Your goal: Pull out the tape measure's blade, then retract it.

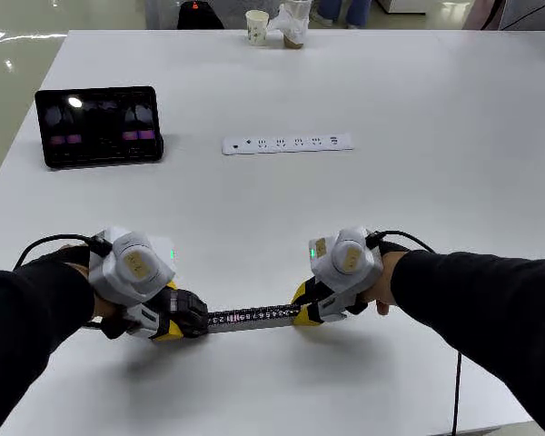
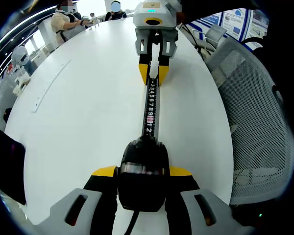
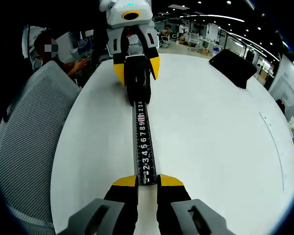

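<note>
The black tape measure case [image 1: 187, 312] rests on the white table near its front edge, and my left gripper [image 1: 168, 320] is shut on it [image 2: 143, 169]. A short length of black blade [image 1: 252, 316] with white numbers runs from the case to the right. My right gripper [image 1: 303, 311] is shut on the blade's tip [image 3: 146, 179], its yellow-tipped jaws pinching the end. In the left gripper view the blade [image 2: 150, 105] stretches ahead to the right gripper [image 2: 154, 74]. In the right gripper view the blade [image 3: 142, 139] leads to the case [image 3: 136, 78] in the left gripper [image 3: 136, 68].
A black tablet [image 1: 98, 124] stands at the left of the table [image 1: 391, 182]. A white power strip [image 1: 287, 143] lies in the middle. Paper cups [image 1: 257, 26] sit at the far edge. A grey mesh chair [image 2: 257, 122] stands beside the table.
</note>
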Demonstrator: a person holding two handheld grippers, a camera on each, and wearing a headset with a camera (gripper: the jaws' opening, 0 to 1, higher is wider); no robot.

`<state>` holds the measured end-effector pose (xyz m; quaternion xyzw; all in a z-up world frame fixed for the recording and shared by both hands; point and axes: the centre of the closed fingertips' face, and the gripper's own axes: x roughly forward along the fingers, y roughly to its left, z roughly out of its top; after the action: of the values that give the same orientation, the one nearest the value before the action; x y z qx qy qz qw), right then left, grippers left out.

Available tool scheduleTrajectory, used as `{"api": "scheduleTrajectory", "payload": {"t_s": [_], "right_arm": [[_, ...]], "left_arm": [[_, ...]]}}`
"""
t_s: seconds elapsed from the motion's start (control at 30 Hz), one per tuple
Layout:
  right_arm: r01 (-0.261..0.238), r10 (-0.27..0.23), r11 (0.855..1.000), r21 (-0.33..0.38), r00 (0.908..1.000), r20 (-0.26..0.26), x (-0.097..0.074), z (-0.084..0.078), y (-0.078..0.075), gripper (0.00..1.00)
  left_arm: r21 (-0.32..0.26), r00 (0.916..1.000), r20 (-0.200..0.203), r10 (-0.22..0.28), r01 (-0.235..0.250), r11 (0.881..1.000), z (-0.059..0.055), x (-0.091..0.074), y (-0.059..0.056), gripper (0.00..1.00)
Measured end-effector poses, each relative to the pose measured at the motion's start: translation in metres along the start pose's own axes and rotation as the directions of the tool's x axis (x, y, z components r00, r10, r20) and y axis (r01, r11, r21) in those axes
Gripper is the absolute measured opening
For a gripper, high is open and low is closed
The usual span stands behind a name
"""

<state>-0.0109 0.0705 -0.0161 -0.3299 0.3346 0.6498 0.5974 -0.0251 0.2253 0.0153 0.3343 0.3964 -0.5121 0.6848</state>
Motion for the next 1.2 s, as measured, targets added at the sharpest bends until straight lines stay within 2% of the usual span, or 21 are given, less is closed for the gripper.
{"api": "scheduleTrajectory", "payload": {"t_s": [1.2], "right_arm": [[0.002,-0.001,1.000,0.010,0.9999,-0.014,-0.016,-0.018,-0.002,0.10]], "left_arm": [[-0.001,1.0000,0.002,0.002,-0.002,1.000,0.000,0.001,0.002,0.32]]}}
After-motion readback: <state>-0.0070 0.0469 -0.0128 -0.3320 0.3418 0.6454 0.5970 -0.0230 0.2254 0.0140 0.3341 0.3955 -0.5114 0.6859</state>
